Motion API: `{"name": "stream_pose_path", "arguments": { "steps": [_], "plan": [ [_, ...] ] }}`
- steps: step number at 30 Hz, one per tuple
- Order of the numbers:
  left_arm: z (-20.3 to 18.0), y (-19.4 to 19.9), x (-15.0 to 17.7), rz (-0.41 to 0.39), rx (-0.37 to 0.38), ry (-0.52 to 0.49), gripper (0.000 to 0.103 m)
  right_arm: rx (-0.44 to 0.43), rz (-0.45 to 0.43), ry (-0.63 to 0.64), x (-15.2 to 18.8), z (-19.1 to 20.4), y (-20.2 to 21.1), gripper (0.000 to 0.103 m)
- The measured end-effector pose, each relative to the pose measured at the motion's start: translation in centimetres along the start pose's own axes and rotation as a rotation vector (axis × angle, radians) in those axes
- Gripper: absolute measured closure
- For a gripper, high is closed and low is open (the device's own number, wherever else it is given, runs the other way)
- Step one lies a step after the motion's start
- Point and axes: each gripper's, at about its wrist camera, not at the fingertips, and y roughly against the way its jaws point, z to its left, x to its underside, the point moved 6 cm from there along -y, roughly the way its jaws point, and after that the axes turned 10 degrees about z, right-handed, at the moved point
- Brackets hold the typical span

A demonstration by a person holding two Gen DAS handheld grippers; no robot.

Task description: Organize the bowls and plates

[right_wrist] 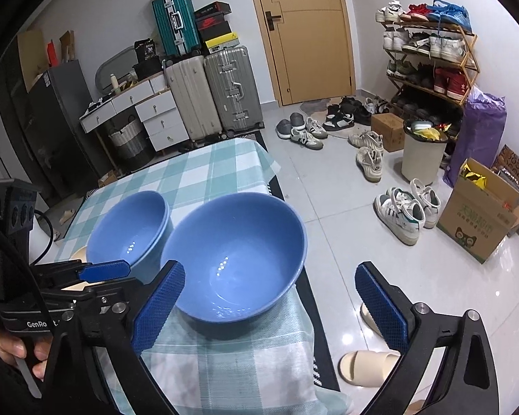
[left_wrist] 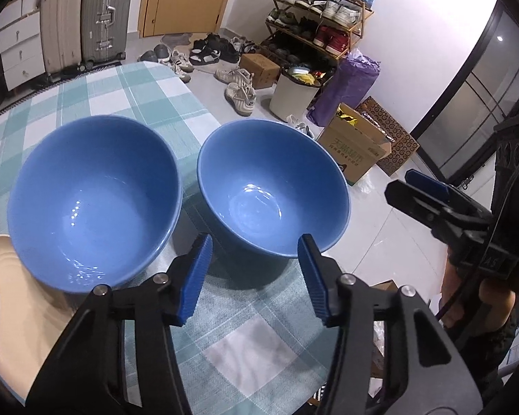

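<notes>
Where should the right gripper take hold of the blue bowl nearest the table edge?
On the near rim of the right bowl, one finger inside and one outside, coming down from the operator's side. It sits upright and empty, its body looks too wide to span, and the left bowl crowds its other side. The right gripper is open.

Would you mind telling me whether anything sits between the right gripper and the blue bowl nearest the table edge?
Nothing visible does. The right gripper is open with the near blue bowl straight ahead, only checked tablecloth below the gap. The second bowl and the left gripper lie off to the side.
</notes>
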Motion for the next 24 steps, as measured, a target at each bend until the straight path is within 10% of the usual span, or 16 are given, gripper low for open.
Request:
{"name": "stream_pose_path", "arguments": {
  "steps": [14, 24],
  "plan": [
    [0.9, -4.3, -1.8, 0.039, -0.048, 0.022, 0.055, -0.03, 0.108, -0.032, 0.1, -1.0, -5.7, 0.05],
    [2.1, -6.6, -2.7, 0.058, -0.04, 0.039, 0.059, -0.023, 0.13, -0.062, -1.1, -1.6, -8.5, 0.051]
  ]
}}
